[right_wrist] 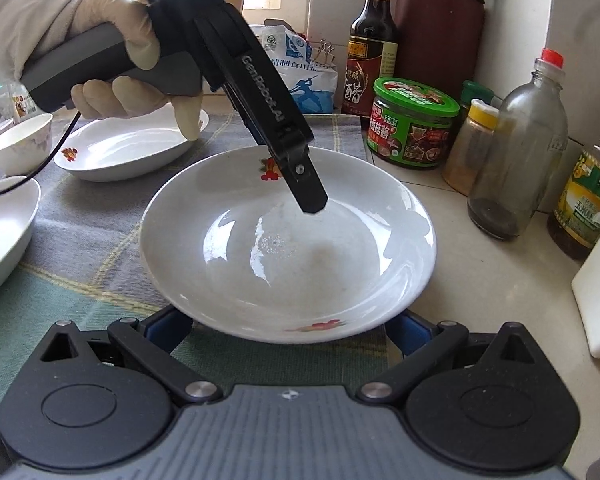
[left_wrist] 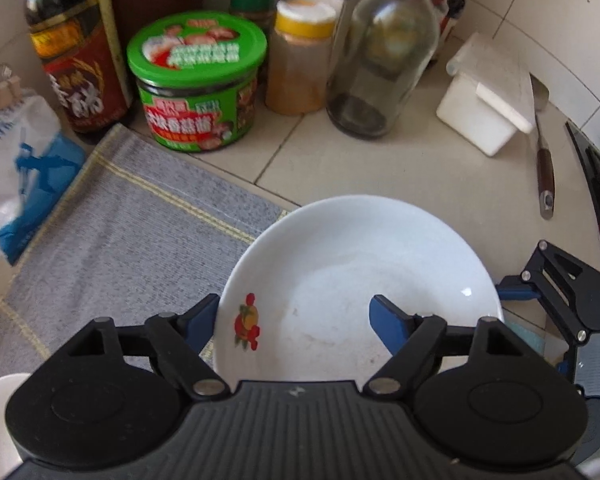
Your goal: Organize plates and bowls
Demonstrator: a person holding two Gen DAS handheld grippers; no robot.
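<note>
Step in hand, as I judge it: picking up the white shallow plate with red flower decals (right_wrist: pixel 288 240) to move it toward a stack. It sits where the grey-blue checked cloth (left_wrist: pixel 132 232) ends, half on the cloth, half over the bare tiled surface (left_wrist: pixel 340 160) toward the back right corner. My left tool (left_wrist: pixel 296 320) straddles the plate's rim, fingers apart, one blue finger (left_wrist: pixel 392 328) inside the dish and the other outside; not yet clamped. My right tool (right_wrist: pixel 288 334) is at the opposite rim with its fingers spread wide, low beside the plate; whether they touch it I cannot tell. Next move, I reckon: close the left fingers on the rim, lift level, carry it to the second white flowered plate (right_wrist: pixel 128 148) further back on the cloth. The plate in hand is empty, faint smears only. Second plate empty too. Small white cup (right_wrist: pixel 22 142) at the left edge, contents hidden. Against the back wall: green-lidded sauce jar (left_wrist: pixel 198 84), dark vinegar bottle (left_wrist: pixel 74 52), yellow-capped spice jar (left_wrist: pixel 302 60) nearly full of orange powder, clear glass bottle (left_wrist: pixel 380 60) holding only dark dregs.
</note>
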